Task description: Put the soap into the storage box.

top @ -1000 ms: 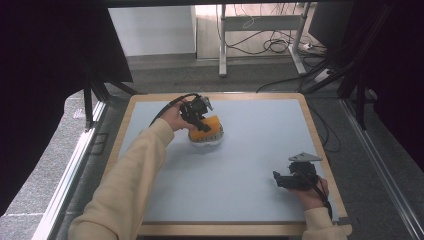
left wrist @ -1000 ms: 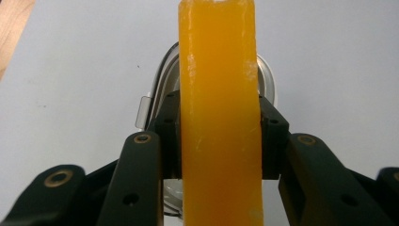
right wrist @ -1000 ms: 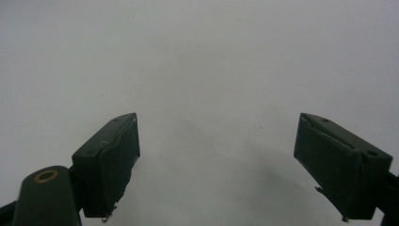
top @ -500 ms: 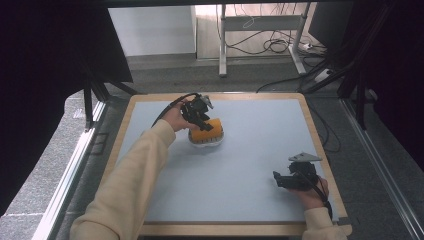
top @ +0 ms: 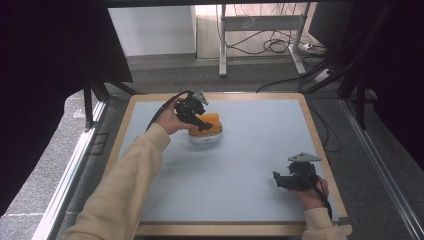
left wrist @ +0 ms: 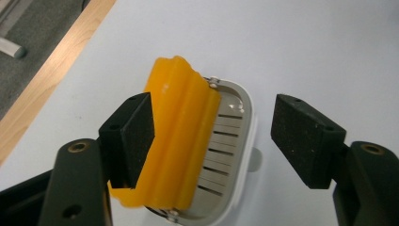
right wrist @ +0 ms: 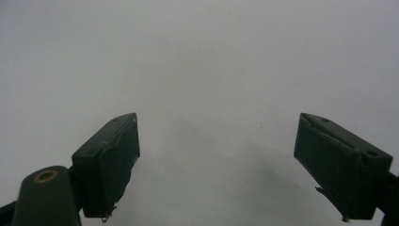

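So the left gripper (top: 196,114) sits right over the orange soap (top: 207,124) in its white dish (top: 206,137), jaws just opened. Right gripper (top: 292,179) rests well apart, near the bench (top: 250,165) edge, doing nothing.

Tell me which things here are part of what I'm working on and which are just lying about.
In the job:
- orange soap bar, lying tilted in the dish
- white slotted soap dish
- left gripper, jaws just opened, spread apart, not pressing the bar

Lying about:
- right gripper, open with nothing between its jaws, near the table's front right
- cables on the floor beyond the table
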{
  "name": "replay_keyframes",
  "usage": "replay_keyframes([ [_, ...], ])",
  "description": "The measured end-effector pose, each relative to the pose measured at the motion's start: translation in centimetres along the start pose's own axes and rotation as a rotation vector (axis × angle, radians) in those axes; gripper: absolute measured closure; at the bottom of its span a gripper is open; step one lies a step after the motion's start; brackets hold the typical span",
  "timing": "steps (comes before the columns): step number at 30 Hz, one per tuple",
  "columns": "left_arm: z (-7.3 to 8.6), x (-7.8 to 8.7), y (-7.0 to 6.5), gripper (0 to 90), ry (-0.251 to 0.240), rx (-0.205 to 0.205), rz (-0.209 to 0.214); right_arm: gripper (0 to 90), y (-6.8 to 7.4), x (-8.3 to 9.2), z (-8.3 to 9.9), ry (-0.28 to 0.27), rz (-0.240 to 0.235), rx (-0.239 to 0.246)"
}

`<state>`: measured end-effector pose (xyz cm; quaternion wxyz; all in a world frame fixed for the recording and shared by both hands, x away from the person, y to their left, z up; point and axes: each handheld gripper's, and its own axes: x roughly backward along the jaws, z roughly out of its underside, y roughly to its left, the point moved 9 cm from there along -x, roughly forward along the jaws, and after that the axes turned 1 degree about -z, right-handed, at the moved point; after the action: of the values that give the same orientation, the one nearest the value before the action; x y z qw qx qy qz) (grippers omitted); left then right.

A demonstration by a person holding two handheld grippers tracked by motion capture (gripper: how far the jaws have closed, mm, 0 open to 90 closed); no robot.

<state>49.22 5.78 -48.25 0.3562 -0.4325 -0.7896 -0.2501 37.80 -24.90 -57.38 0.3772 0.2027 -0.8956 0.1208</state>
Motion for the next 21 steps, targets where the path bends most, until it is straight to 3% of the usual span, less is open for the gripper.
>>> replay_keyframes([
  [13,3.3,3.2,-2.9,26.7,-0.074,0.117,-0.024,14.7,0.6,0.1,-0.2,-0.008,0.003,0.015],
  [21,5.3,4.2,-4.4,25.1,-0.097,0.128,-0.047,14.7,0.7,0.1,-0.3,-0.013,0.004,0.022],
])
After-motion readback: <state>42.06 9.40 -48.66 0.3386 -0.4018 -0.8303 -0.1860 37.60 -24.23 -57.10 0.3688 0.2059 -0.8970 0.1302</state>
